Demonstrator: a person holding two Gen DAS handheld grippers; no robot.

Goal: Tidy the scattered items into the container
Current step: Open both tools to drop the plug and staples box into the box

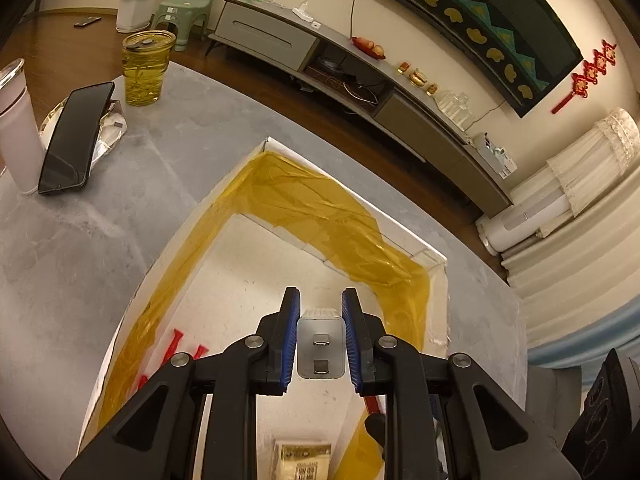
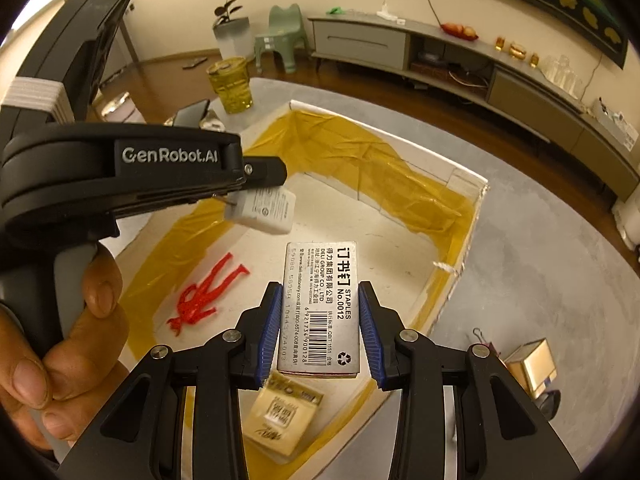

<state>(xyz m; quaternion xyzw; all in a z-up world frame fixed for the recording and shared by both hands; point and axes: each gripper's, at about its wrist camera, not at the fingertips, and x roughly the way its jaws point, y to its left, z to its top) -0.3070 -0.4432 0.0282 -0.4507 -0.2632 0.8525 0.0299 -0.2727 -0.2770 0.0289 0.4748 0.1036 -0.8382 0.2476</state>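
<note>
The container is a white box [image 1: 416, 246] lined with yellow tape, open-topped on the grey table [image 1: 168, 136]. My left gripper [image 1: 321, 312] is shut on a white plug adapter [image 1: 321, 344] and hangs over the box floor. The right wrist view shows that same left gripper [image 2: 276, 184], held by a hand, with the adapter [image 2: 262, 212] above the box [image 2: 466, 178]. My right gripper [image 2: 320, 292] is shut on a silver staples box [image 2: 320, 312] over the near end of the container. Inside lie a red twisted cord [image 2: 208, 292] and a beige packet [image 2: 280, 416].
Outside the box on the right lie a small gold carton [image 2: 532, 364] and a binder clip [image 2: 480, 336]. At the table's far left stand a black phone [image 1: 76, 140], a jar of yellow liquid [image 1: 146, 68] and a pink tumbler [image 1: 16, 128]. A long TV cabinet [image 1: 360, 80] lines the wall.
</note>
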